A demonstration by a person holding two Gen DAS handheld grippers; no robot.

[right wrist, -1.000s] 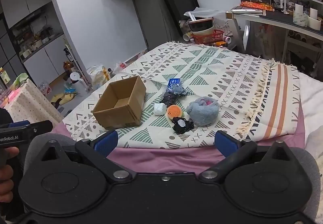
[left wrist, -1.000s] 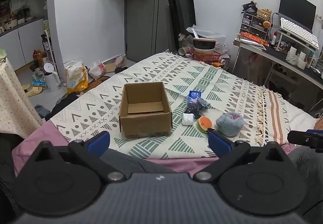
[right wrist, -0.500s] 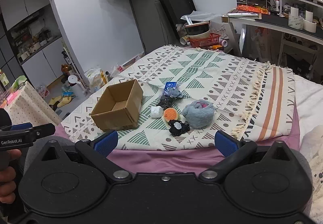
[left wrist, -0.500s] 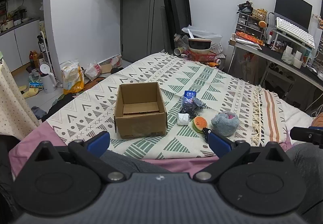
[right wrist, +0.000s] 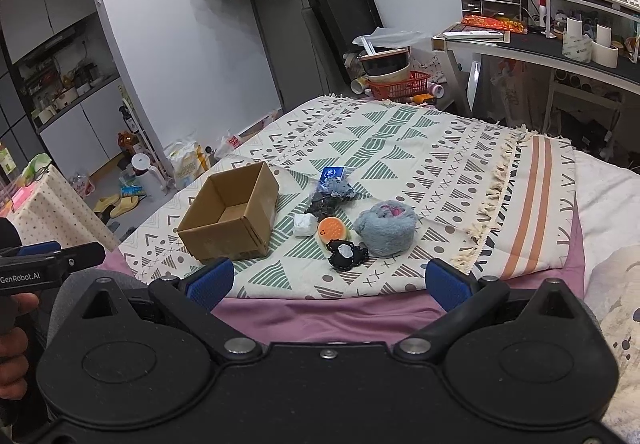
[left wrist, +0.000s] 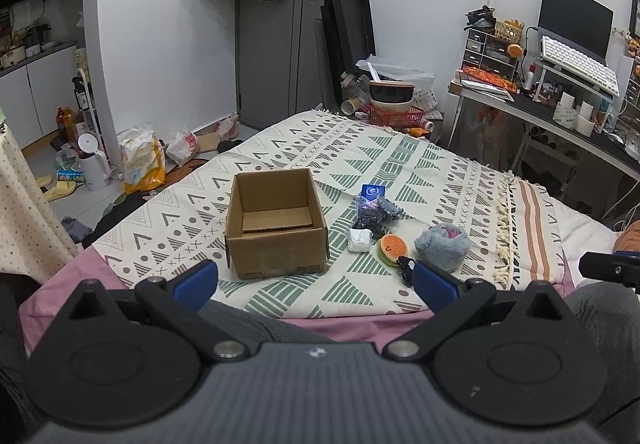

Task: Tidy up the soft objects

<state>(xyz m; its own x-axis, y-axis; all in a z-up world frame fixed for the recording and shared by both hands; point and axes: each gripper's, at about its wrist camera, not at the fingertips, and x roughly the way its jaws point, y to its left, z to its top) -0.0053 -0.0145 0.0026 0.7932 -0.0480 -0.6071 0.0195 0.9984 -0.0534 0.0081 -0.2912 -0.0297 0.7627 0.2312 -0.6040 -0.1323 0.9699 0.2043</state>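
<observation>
Both tongs hang at the near edge of the bed, spread wide with nothing between their blue pads. The left tongs (left wrist: 315,281) sit in front of the cardboard box (left wrist: 276,222), and the right tongs (right wrist: 328,280) face the little heap of soft things.

The box stands upright on the patterned blanket (right wrist: 420,148), its top open; only a loose flap of cardboard shows on its floor. To its right, apart from it, the soft things lie close together. Nearest the box is a small white lump (right wrist: 304,224). Just beside that lies a round orange toy shaped like a burger (right wrist: 333,230), and in front of it a flat black-and-white piece (right wrist: 346,253). On the right of the group sits a fluffy grey-blue bundle (right wrist: 386,228) with something pink in its hollow top. Farther back lies a dark crumpled bundle (right wrist: 330,198) with a small blue card (right wrist: 332,174) at its far end.

At the left edge of the right camera's view, a hand (right wrist: 14,344) holds the handle of the left tool.
</observation>
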